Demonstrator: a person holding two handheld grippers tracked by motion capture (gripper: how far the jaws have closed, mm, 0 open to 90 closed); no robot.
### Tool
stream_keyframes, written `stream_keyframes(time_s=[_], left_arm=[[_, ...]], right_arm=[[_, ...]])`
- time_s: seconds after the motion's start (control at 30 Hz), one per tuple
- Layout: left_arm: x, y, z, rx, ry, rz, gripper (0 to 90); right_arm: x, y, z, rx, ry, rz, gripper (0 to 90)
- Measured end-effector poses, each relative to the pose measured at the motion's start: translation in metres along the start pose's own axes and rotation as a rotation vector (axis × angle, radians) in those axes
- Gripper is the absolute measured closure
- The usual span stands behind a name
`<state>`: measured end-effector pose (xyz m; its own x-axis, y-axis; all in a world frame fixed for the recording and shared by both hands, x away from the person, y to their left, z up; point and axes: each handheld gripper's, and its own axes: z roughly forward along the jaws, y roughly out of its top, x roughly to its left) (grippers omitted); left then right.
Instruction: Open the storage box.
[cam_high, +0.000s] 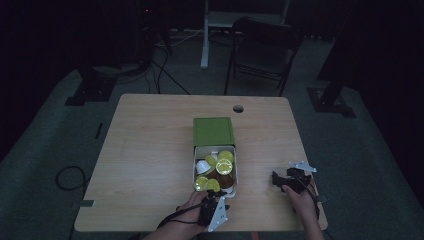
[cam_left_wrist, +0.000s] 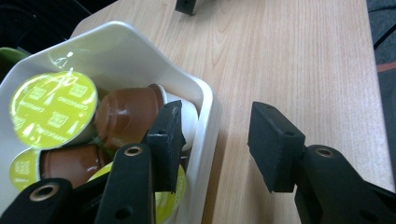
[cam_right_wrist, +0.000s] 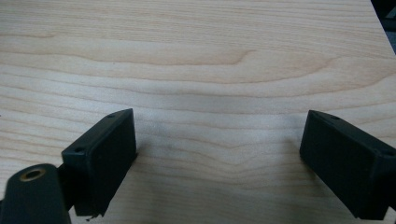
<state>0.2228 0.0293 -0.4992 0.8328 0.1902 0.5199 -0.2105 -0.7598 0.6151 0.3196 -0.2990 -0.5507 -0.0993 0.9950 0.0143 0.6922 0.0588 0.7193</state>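
A white tray (cam_high: 237, 175) slid out of a green box (cam_high: 213, 131) holds several coffee capsules (cam_high: 225, 156), some with yellow-green lids, some brown. My left gripper (cam_high: 216, 196) is at the tray's near end. In the left gripper view, the left gripper (cam_left_wrist: 219, 140) is open and straddles the wall of the tray (cam_left_wrist: 140, 42). One jaw hangs over a brown capsule (cam_left_wrist: 126, 114) beside a yellow-lidded capsule (cam_left_wrist: 51, 109), the other over bare wood. Nothing is gripped. To the right of the tray, my right gripper (cam_high: 277, 179) is open over bare table, with nothing between the jaws of the right gripper (cam_right_wrist: 219, 154).
The light wooden table (cam_high: 150, 150) has a round cable hole (cam_high: 238, 108) near its far edge. A dark folding chair (cam_high: 262, 47) stands beyond the table. A black cable (cam_high: 70, 177) lies on the floor at the left.
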Motion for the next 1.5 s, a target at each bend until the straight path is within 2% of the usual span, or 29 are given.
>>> stream_keyframes(time_s=[0.23, 0.43, 0.67, 0.83, 0.93, 1.13, 1.5], left_arm=[[0.005, -0.003, -0.007, -0.001, -0.005, -0.034, 56.3], [0.009, -0.005, -0.017, -0.02, -0.024, -0.085, 56.4], [0.019, -0.004, -0.032, -0.05, -0.025, -0.135, 57.1], [0.025, -0.005, -0.04, -0.052, -0.014, -0.142, 60.0], [0.032, -0.009, -0.048, -0.053, 0.013, -0.153, 60.0], [0.041, -0.016, -0.06, -0.054, 0.033, -0.181, 60.0], [0.054, -0.042, -0.088, -0.055, 0.087, -0.272, 60.0]], right_arm=[[0.0, 0.0, 0.0, 0.0, 0.0, 0.0, 10.4], [0.0, 0.0, 0.0, 0.0, 0.0, 0.0, 10.4], [0.0, 0.0, 0.0, 0.0, 0.0, 0.0, 10.4], [0.0, 0.0, 0.0, 0.0, 0.0, 0.0, 10.4], [0.0, 0.0, 0.0, 0.0, 0.0, 0.0, 10.4], [0.0, 0.0, 0.0, 0.0, 0.0, 0.0, 10.4], [0.0, 0.0, 0.0, 0.0, 0.0, 0.0, 10.4]])
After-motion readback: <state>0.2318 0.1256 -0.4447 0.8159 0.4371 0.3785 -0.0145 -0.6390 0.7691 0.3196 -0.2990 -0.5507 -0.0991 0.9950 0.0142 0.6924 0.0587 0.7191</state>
